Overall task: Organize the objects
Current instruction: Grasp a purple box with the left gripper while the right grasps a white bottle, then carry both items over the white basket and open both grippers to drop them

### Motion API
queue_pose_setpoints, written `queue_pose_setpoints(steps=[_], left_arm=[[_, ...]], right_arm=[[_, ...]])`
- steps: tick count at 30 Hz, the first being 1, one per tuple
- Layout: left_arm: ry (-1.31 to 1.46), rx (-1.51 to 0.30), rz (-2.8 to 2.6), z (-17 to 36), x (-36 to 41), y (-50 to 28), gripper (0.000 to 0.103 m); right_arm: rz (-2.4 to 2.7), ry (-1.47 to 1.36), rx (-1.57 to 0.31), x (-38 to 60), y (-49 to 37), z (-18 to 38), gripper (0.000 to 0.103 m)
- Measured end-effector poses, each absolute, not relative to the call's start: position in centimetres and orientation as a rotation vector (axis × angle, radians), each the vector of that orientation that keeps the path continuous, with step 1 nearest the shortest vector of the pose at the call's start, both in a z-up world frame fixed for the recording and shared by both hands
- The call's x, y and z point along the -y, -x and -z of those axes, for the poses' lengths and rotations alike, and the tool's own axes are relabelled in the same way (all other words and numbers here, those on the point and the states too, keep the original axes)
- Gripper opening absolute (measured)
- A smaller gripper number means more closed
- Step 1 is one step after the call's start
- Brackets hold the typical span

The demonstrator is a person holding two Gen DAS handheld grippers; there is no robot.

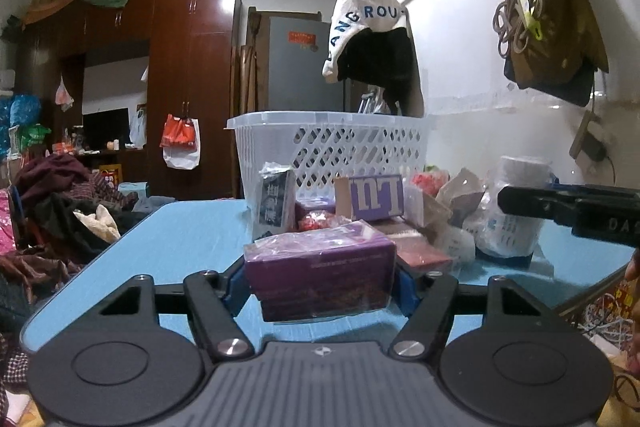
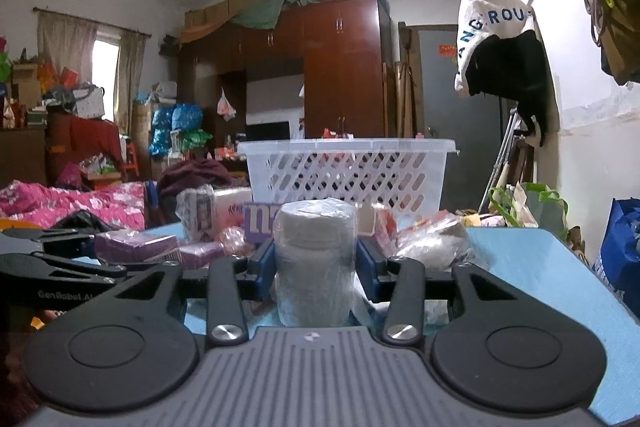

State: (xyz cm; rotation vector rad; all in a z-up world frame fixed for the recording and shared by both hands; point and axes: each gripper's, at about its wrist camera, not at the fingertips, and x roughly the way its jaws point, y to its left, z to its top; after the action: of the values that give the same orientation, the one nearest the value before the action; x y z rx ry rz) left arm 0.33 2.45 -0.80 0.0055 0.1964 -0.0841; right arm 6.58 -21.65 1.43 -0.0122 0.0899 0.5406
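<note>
My left gripper (image 1: 320, 283) is shut on a purple box (image 1: 320, 267) wrapped in clear plastic, held just above the blue table (image 1: 180, 243). My right gripper (image 2: 316, 267) is shut on a white jar (image 2: 316, 259) wrapped in clear plastic. The jar also shows at the right of the left wrist view (image 1: 516, 203), with the right gripper's black finger (image 1: 560, 205) beside it. A white lattice basket (image 1: 332, 151) stands behind a heap of small packets; it also shows in the right wrist view (image 2: 348, 175). The purple box shows at the left of the right wrist view (image 2: 136, 245).
Loose packets lie between the grippers and the basket: a purple and white carton (image 1: 376, 197), a dark packet (image 1: 276, 201), crumpled wrappers (image 1: 452, 199) and red items (image 2: 424, 223). A cap (image 1: 372, 31) and bags hang on the right wall. Clothes (image 1: 60, 211) pile left of the table.
</note>
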Motion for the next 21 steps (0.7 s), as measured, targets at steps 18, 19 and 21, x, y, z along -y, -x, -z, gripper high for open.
queue_pose_setpoints(steps=[18,19,21], left_arm=[[0.047,-0.19,0.169,-15.0,-4.0,-15.4,0.072],[0.047,-0.222,0.171,-15.5,-4.0,-17.4,0.072],[0.068,-0.303,0.165,-15.9,-4.2,-22.0,0.072]], right_arm=[[-0.489,0.039,-0.074,19.0,-18.5,-14.0,0.046],[-0.468,0.044,-0.091,18.3,-20.7,-14.7,0.046],[-0.445,0.057,-0.156,17.3,-24.3,-15.2,0.046]])
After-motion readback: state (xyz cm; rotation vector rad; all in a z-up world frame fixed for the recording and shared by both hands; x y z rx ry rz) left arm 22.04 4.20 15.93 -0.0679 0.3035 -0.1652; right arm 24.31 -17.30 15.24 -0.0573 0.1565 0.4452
